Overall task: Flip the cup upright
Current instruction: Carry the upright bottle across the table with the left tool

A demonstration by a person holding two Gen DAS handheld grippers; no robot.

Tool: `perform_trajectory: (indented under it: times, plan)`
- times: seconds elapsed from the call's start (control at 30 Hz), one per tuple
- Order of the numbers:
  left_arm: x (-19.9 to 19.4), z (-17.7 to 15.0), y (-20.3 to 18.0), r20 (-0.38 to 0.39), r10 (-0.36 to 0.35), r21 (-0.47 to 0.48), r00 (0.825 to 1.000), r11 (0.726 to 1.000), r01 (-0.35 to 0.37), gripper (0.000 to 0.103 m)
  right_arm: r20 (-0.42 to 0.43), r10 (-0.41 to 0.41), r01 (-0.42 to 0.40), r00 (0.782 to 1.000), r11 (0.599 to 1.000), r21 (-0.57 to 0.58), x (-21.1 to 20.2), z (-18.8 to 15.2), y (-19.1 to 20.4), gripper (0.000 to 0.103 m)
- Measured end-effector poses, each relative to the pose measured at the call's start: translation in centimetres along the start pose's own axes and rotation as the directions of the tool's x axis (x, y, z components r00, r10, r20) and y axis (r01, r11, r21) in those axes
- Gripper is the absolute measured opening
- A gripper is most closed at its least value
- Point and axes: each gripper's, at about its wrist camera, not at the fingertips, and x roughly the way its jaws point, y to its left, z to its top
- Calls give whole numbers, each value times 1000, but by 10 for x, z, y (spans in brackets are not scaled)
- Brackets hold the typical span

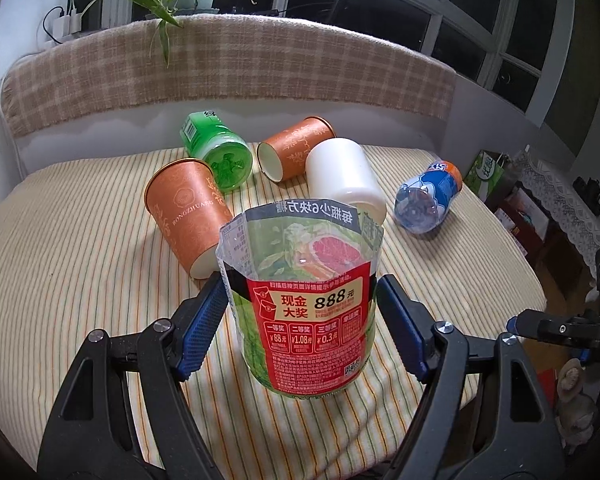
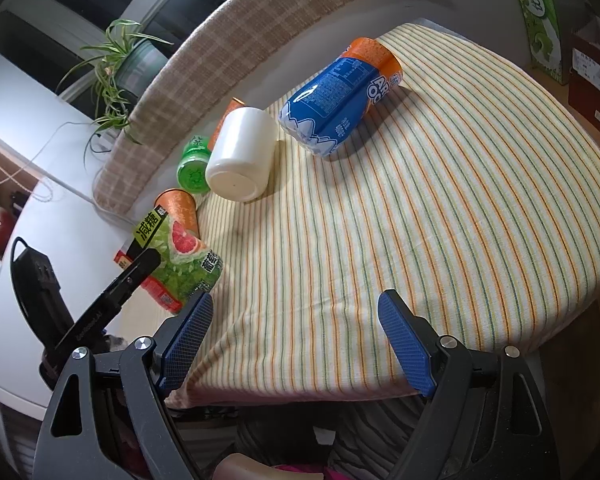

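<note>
Left gripper [image 1: 302,322] clamped on the grapefruit-label cup [image 1: 304,300], standing on the striped tablecloth [image 1: 80,280] near its front edge. Right gripper [image 2: 296,344] wide open, gripping nothing. Behind, lying tipped over: white cup [image 1: 344,176], two orange paper cups [image 1: 188,216], green bottle [image 1: 218,152], blue bottle [image 1: 428,196].

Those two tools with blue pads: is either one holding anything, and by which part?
The left tool straddles the grapefruit-label cup at mid-height, pads beside its sides; contact is unclear. The right tool holds nothing.
</note>
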Motion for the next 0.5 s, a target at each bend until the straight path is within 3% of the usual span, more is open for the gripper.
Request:
perform_trajectory:
  times: [0.5]
  plan:
    - [-5, -9, 0, -20, -52, -10, 998, 999, 52, 78, 3, -2, 2, 1000, 1000, -7, -1, -1, 4, 85]
